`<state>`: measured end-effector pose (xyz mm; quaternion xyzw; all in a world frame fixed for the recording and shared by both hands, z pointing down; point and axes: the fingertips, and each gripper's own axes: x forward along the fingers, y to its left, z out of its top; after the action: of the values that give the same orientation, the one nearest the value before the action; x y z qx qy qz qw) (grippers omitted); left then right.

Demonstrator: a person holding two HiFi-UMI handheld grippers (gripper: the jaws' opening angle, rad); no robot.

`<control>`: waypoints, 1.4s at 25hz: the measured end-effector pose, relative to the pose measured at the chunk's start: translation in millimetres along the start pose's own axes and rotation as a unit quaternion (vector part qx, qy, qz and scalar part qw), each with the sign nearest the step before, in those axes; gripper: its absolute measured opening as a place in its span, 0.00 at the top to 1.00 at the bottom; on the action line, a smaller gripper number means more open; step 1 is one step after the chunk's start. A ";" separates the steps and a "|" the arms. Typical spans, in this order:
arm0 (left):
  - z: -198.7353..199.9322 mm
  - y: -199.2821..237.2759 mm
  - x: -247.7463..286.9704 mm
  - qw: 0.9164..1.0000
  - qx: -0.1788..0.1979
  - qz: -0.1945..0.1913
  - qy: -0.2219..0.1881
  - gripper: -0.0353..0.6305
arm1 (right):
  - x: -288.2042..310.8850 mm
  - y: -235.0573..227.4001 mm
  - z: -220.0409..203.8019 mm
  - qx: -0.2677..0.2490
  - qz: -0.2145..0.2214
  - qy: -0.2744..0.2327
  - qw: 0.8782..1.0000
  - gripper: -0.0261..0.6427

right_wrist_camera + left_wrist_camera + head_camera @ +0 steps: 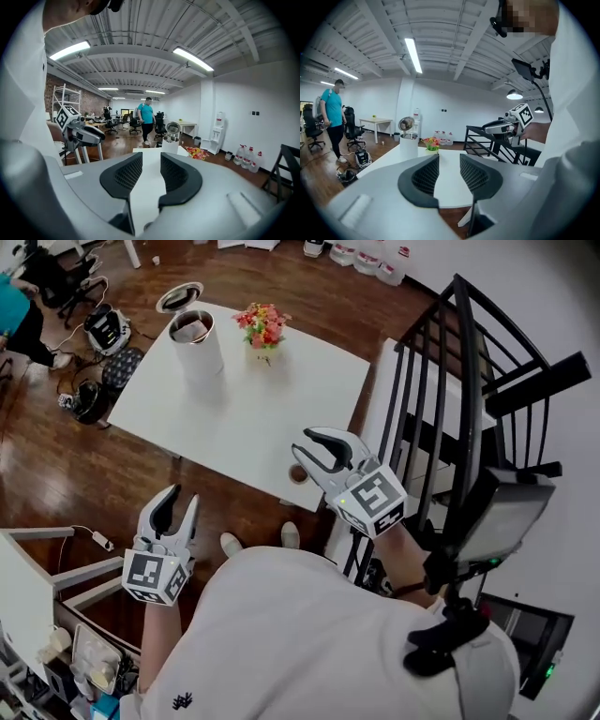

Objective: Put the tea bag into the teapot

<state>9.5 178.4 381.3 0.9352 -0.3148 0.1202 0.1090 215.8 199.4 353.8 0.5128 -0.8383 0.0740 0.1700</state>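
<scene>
The white cylindrical teapot (197, 345) stands at the far left end of the white table (309, 381), its hinged lid (179, 297) flipped open. It also shows in the left gripper view as the teapot (408, 143) and in the right gripper view as the teapot (170, 142). I cannot make out a tea bag. A small round brown cup (298, 474) sits at the table's near edge. My right gripper (322, 452) hovers open beside that cup, nothing between its jaws. My left gripper (174, 513) hangs open over the floor, short of the table.
A pot of pink and orange flowers (262, 324) stands right of the teapot. A black metal railing (469, 409) rises close on the right. A person in a teal shirt (333, 117) stands by office chairs at the far left. Water bottles (370, 257) line the far wall.
</scene>
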 end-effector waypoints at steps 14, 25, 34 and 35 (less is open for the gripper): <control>-6.0 -75.3 38.8 0.999 0.012 -0.025 0.025 0.76 | -48.1 -36.7 -33.7 0.017 -0.004 -0.006 1.000 0.78; -8.5 -84.3 38.1 0.999 0.013 -0.019 0.026 0.76 | -51.7 -35.3 -35.0 0.007 0.005 -0.002 1.000 0.78; -13.8 -76.7 30.2 0.999 0.013 -0.017 0.025 0.76 | -47.1 -29.5 -31.6 0.004 0.002 0.002 1.000 0.79; -14.8 -74.8 29.1 0.999 0.014 -0.017 0.024 0.76 | -45.6 -28.5 -31.2 0.003 0.002 0.003 1.000 0.79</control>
<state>75.6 224.3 394.2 0.9386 -0.2946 0.1455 0.1055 266.6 233.5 364.9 0.5114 -0.8386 0.0778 0.1708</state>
